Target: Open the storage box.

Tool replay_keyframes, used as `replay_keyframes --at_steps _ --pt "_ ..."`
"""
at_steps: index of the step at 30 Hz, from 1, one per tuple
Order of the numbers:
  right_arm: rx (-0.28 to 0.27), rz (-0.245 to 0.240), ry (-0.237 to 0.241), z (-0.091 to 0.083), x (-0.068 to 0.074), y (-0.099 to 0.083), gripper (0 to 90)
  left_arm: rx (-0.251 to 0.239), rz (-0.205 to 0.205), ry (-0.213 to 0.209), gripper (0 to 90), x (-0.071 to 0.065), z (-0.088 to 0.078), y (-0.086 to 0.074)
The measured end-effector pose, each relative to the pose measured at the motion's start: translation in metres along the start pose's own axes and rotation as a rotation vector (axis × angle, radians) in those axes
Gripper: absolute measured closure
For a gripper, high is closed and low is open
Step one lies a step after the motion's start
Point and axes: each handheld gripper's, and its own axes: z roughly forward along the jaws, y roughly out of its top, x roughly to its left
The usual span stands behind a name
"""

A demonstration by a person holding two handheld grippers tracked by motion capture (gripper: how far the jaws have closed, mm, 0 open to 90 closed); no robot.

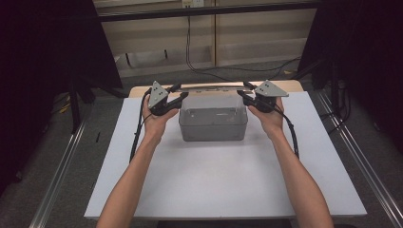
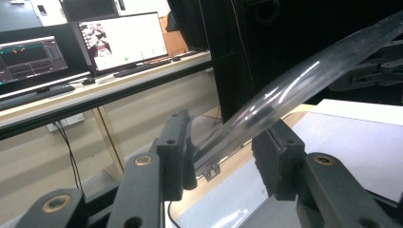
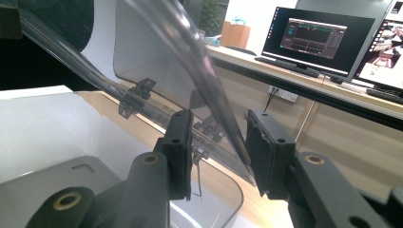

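A clear plastic box (image 1: 213, 124) stands on the white tabletop (image 1: 214, 190), towards its far edge. Its hinged clear lid (image 1: 214, 88) is raised above the box's back edge. My left gripper (image 1: 182, 91) is shut on the lid's left end, and the rim (image 2: 294, 85) runs between its jaws (image 2: 228, 142). At the lid's right end my right gripper (image 1: 243, 89) is shut on the edge. In the right gripper view the clear panel (image 3: 190, 52) passes between the jaws (image 3: 218, 137), with the box wall (image 3: 57, 185) below them.
Beyond the table's far edge are a wooden partition (image 1: 214, 38) and cables on the floor (image 1: 209, 71). Metal rails (image 1: 62, 171) run along both sides of the table. A desk with monitors (image 2: 123, 40) stands behind the box.
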Motion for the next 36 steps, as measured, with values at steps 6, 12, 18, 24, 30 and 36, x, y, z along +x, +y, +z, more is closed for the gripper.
replay_keyframes --at_steps 6,12,18,24,30,36 --pt "0.000 -0.006 0.001 0.001 -0.002 0.001 63.1 0.001 0.005 0.006 56.1 0.004 0.002 -0.001" --pt "0.001 0.004 0.004 0.001 -0.003 0.001 62.8 0.012 -0.014 0.022 47.4 0.010 0.007 -0.009" --pt "0.001 0.015 0.014 0.002 -0.005 0.001 62.5 0.013 -0.024 0.027 41.6 0.014 0.015 -0.013" --pt "0.006 0.017 0.009 0.005 -0.007 0.006 63.3 0.035 -0.036 0.023 36.9 0.017 0.021 -0.015" --pt "-0.004 0.031 0.006 0.008 -0.010 0.007 63.6 0.050 -0.044 0.029 39.9 0.023 0.027 -0.023" --pt "-0.009 0.040 0.005 0.010 -0.011 0.008 63.7 0.058 -0.020 0.035 45.4 0.025 0.033 -0.018"
